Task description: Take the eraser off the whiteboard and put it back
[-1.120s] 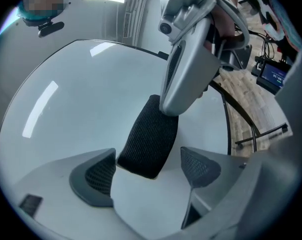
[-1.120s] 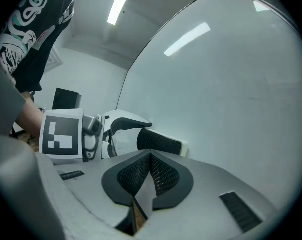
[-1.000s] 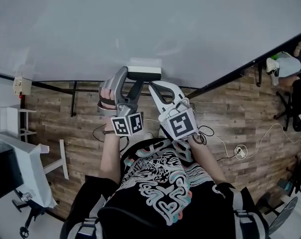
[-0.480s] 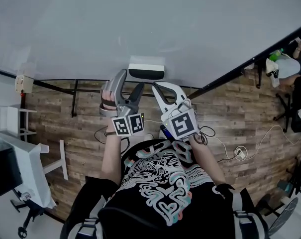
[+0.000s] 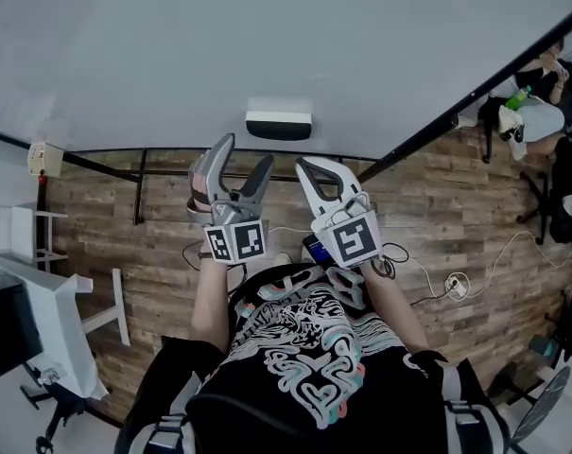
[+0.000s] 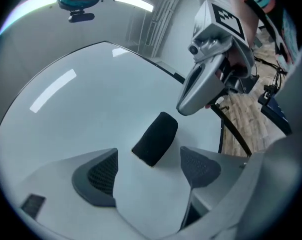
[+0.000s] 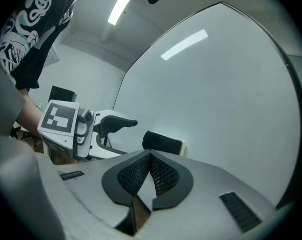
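Currently, item 1 — eraser: stuck flat on the whiteboard, apart from both tools. Item 2, my left gripper: jaws wide, just eased inward a little, nothing between them. Item 3, my right gripper: pads together, empty. Handling: back straight off, no brushing the eraser. Versus 1 second ago — my left jaws flanked the eraser; now they stand clear.

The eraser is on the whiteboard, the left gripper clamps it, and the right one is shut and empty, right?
No. The left gripper view shows the left gripper open, jaws just eased inward, nothing between them; the eraser sits ahead, untouched. The rest is right.
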### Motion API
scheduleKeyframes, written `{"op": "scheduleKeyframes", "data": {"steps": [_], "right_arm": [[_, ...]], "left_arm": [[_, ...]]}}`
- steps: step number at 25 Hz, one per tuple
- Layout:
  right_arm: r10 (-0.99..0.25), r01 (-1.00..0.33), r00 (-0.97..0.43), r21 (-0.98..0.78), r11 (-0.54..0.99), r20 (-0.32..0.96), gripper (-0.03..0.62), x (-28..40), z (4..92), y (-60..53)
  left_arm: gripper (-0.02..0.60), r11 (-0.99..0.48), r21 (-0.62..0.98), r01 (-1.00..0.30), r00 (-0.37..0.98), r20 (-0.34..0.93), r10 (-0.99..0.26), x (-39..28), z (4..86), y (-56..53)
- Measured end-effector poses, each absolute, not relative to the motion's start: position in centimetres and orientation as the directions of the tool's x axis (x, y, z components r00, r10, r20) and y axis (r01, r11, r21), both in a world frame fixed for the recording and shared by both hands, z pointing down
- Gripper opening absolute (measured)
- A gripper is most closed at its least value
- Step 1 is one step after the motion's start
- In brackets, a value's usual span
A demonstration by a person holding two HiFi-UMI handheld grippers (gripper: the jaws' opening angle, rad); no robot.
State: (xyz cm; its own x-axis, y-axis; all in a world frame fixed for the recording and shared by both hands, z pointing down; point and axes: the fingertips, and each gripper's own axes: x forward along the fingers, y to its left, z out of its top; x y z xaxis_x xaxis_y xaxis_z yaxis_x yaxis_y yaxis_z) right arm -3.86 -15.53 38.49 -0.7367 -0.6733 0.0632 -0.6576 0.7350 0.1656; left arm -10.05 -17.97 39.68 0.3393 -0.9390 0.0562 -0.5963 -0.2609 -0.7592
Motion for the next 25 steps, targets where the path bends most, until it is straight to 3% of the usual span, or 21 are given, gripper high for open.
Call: {"op": "scheduleKeyframes", "data": {"steps": [4,7,11,19,25], "right_arm": [[-0.719,-0.71,-0.694,0.127,0.693,0.043,0.029,-2.0,37.9,-15.0],[-0.739,-0.736,-0.674,0.082,0.672,0.012,0.029,-0.7,37.6,-14.2],[-0.761,-0.76,-0.649,0.058,0.647,-0.003,0.029,0.5,37.9,-12.8],[-0.82,-0.819,-0.572,0.045,0.572,0.016,0.028,2.1,38.6,-10.3],[-0.852,-0.852,-0.523,0.004,0.523,0.027,0.028,3.8,39.0,-9.3]], "left_arm": [[0.305,-0.289,-0.665,-0.688,0.378,0.011,-0.926,-10.5,38.2,-16.5],[0.112,-0.318,-0.602,-0.733,0.43,-0.047,-0.902,-10.4,36.6,-14.4],[0.02,-0.411,-0.457,-0.789,0.482,-0.045,-0.875,-9.8,36.4,-12.3],[0.017,-0.598,0.018,-0.801,0.598,0.033,-0.801,-9.5,38.9,-10.5],[0.018,-0.557,0.073,-0.827,0.561,0.054,-0.826,-10.6,39.5,-10.5]]}}
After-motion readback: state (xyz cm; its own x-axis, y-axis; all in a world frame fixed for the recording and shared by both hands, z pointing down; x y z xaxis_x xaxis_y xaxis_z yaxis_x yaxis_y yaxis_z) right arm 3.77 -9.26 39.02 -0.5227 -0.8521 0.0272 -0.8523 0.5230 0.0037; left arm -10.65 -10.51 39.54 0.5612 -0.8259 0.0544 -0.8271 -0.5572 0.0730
